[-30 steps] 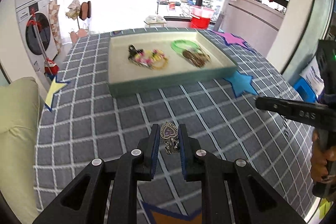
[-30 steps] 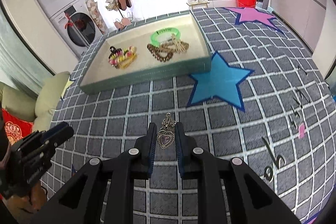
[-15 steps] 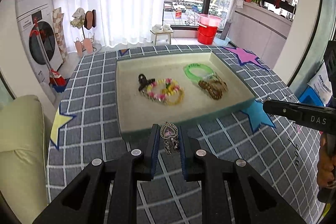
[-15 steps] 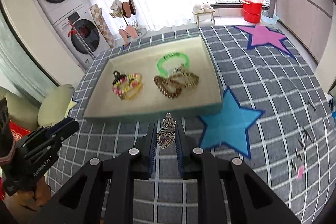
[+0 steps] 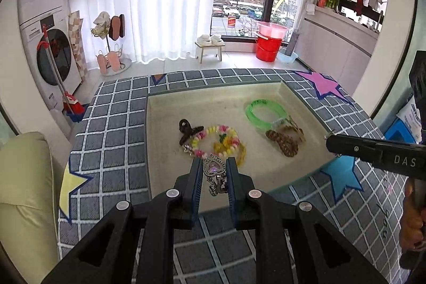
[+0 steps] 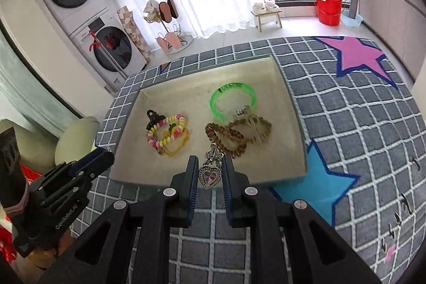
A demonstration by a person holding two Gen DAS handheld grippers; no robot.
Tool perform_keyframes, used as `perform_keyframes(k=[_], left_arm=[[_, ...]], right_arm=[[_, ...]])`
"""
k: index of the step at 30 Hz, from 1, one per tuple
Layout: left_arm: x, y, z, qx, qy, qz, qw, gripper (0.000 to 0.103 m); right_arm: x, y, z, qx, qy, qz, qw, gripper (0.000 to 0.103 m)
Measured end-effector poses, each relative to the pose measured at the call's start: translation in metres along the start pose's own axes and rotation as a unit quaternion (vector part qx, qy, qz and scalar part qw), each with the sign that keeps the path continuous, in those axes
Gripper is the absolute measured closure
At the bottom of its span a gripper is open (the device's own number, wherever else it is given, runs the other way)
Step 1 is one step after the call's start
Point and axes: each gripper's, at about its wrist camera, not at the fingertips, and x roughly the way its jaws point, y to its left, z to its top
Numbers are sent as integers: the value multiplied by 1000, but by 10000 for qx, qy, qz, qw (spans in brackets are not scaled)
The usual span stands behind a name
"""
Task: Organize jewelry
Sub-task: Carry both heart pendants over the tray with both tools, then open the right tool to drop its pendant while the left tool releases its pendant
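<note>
Silver heart-shaped pendants (image 5: pixel 213 169) (image 6: pixel 210 175) are pinched in the left hand-held gripper (image 5: pixel 213 177) and right hand-held gripper (image 6: pixel 210 177) above the near wall of the cream rectangular tray (image 5: pixel 165 151), where either could be snagged on the beaded bracelets (image 5: pixel 221 141) once released.

left wrist cam: close above the tray's (image 5: pixel 159 151) near-left rim, looking across it at the window | right wrist cam: close over the tray's (image 6: pixel 298 124) near-right rim, facing the same way | shared: whole tray interior, plus washers behind it
</note>
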Motion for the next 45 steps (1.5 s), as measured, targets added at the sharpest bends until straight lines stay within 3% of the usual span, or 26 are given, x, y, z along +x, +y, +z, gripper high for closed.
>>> perform_keyframes(k=[20, 45], left_arm=[[45, 2, 4, -26, 251, 133, 9996, 71], [64, 9, 32, -149, 215, 201, 9995, 71]], right_arm=[[52, 9, 4, -37, 388, 66, 9992, 84], [49, -28, 39, 42, 4, -478, 9988, 84]])
